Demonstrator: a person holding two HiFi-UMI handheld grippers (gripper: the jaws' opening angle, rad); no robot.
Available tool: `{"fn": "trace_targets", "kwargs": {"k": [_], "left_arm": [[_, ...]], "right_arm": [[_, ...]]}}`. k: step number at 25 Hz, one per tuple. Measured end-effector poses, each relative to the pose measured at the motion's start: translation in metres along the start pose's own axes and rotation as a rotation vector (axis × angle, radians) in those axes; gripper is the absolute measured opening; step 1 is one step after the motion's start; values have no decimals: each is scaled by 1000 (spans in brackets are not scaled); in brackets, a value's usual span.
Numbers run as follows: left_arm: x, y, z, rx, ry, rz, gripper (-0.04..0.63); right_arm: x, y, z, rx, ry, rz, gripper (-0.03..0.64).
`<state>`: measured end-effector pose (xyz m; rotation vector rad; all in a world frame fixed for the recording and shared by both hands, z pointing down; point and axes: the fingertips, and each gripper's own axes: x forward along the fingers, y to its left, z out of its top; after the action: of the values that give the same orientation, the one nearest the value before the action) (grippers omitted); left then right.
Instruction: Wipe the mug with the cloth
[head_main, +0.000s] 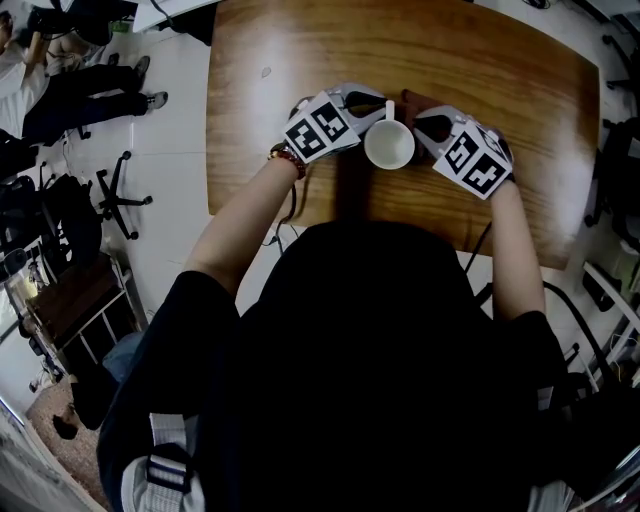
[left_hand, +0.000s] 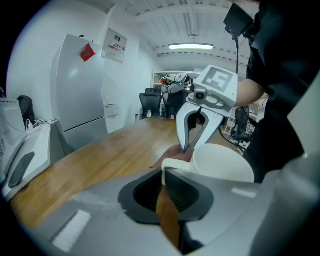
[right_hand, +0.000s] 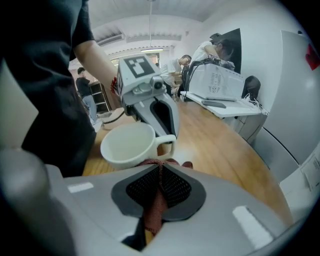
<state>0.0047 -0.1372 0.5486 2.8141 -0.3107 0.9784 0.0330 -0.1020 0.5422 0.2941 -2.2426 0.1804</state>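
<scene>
The white mug (head_main: 389, 145) is between the two tools over the near half of the wooden table (head_main: 300, 50). Its handle (left_hand: 169, 164) is pinched by the left gripper (left_hand: 165, 176), whose jaws are pressed together on that thin loop; whether the mug's base rests on the wood or hangs just above it, I cannot tell. The right gripper (right_hand: 159, 174) is clamped on the reddish-brown cloth (right_hand: 153, 210), and a small bunch of it pokes out past the tips, just beside the mug near its handle. The main risk, as I judge it, is the hold on the handle: it is a narrow pinch well off the mug's centre, so a firm push from the cloth could swing the mug round in the jaws or tip it out of them. A second risk is that only a little cloth shows ahead of the tips, so a careless stroke could bring hard jaw against ceramic, or drag the cloth out of the clamp. The two grippers also face each other closely and could knock together. For room, the table is bare on the far side and out to both sides, so there is free space to work outward; the near edge, by the person's body, is the tighter side, and a mug dropped that way could roll off
</scene>
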Motion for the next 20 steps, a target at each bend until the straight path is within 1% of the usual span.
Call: {"fn": "trace_targets", "kwargs": {"k": [4,6,8,12,16,20], "left_arm": [[-1,-1,-1,-2,-5,6,9],[-1,-1,-1,-4,-8,10,9],[-1,-1,-1,-3,-8,14,9],[1,-1,-1,0,-13,10,11],[1,-1,-1,2,-15,5,11],[2,-1,0,-4,-19,3,11]], "right_arm": [[-18,-3,27,-44,-66,37,20],[-18,-1,34,-98,-79,46,20],[-15,-1,36,-123,-92,43,20],[-5,-7,32,-103,-97,44,20],[8,-10,29,-90,-87,66,20],[21,-12,18,-69,-55,82,20]]}}
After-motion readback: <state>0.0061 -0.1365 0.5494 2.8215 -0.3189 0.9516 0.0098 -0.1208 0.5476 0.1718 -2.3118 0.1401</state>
